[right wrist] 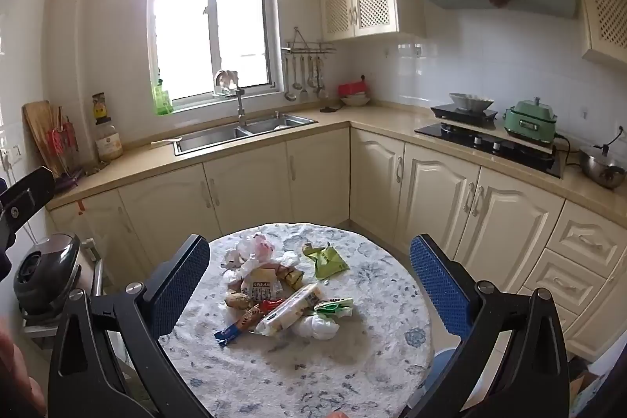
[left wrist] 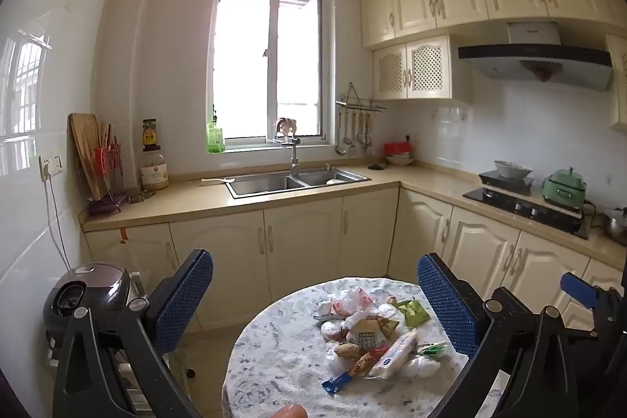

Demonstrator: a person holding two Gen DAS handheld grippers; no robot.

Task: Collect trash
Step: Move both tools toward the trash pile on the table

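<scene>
Two grippers open and empty above a round worktop (right wrist: 352, 371) carrying trash.
Left gripper (left wrist: 315, 304) and right gripper (right wrist: 309, 281) stand with jaws wide, touching nothing; the trash pile (right wrist: 280, 294) lies mid-worktop, green wrapper (right wrist: 327, 261) just beside it toward the stove (right wrist: 490, 143).

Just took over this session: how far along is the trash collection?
Nothing looks collected yet. The pile of wrappers, the green packet and the crumpled tissue all lie on the round table. Nothing is in hand: left gripper and right gripper are both open and empty. No bin or bag shows. All the picking remains.
</scene>
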